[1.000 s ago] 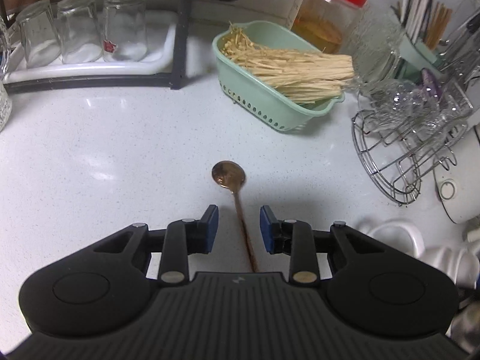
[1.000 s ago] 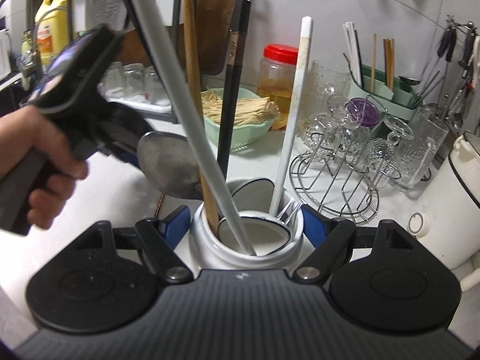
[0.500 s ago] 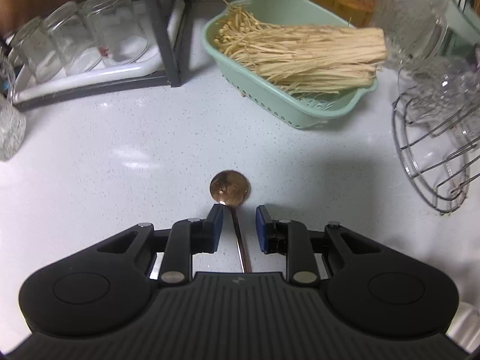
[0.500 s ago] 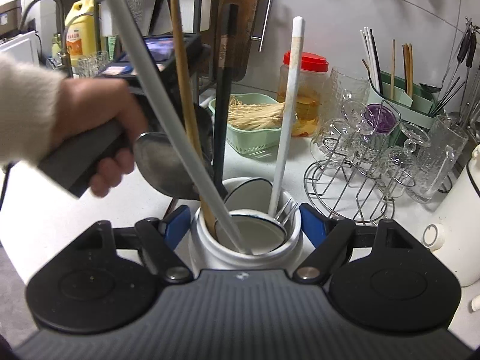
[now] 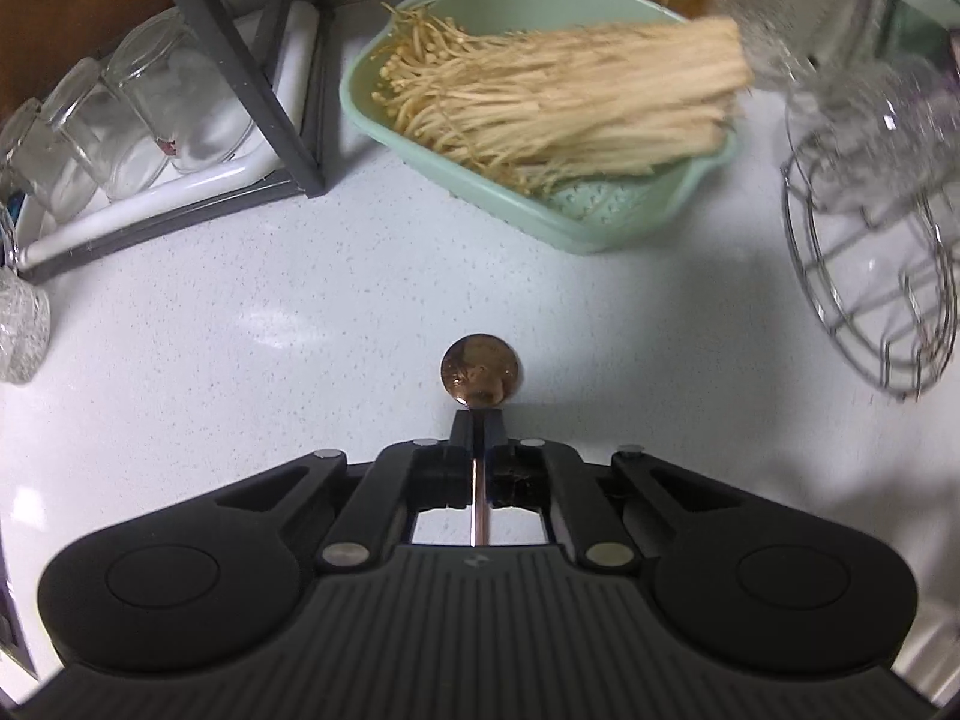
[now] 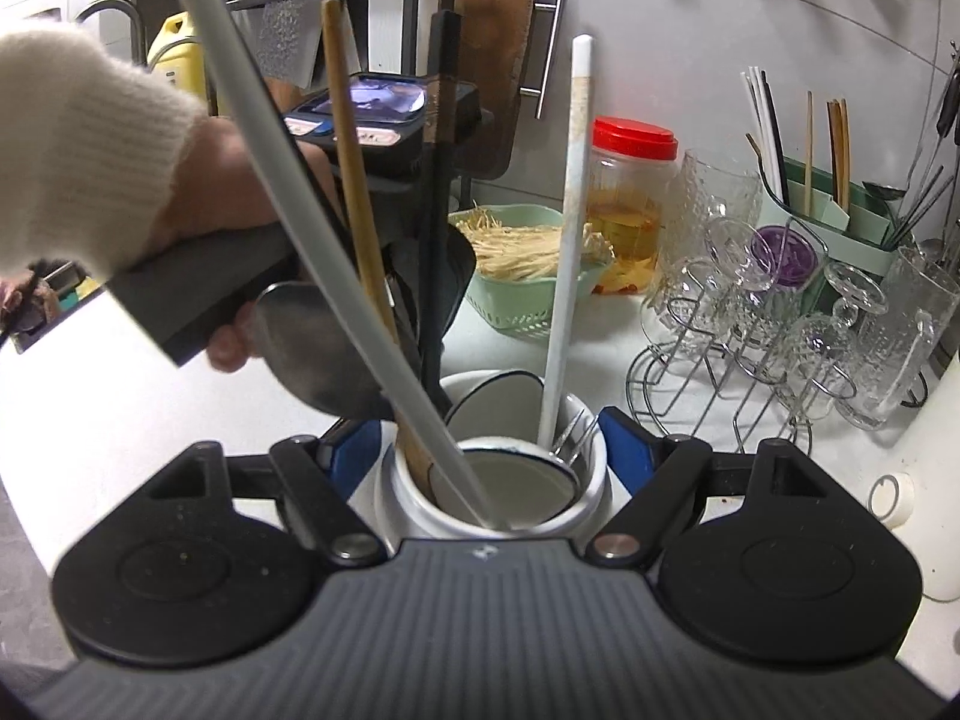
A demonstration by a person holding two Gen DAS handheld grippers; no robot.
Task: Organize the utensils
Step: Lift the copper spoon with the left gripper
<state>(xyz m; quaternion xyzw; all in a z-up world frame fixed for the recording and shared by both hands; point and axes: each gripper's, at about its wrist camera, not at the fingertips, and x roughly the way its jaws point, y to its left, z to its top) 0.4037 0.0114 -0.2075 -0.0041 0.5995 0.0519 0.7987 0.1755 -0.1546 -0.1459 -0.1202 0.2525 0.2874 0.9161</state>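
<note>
My left tongs (image 5: 478,420) pinch the copper spoon (image 5: 480,371) lying on the bench (image 5: 240,312), right tongs (image 6: 489,456) clamping the utensil crock (image 6: 576,513); that thin handle could twist loose as I lift.

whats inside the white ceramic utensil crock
The white ceramic utensil crock holds a pale grey rod, wooden handle, black handle, white stick and metal fork tines; their lower ends are hidden.

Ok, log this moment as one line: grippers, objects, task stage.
left gripper: shut on copper spoon handle, bowl on counter | right gripper: around white utensil crock, contact unclear | stage: spoon gripped, not yet in crock
</note>
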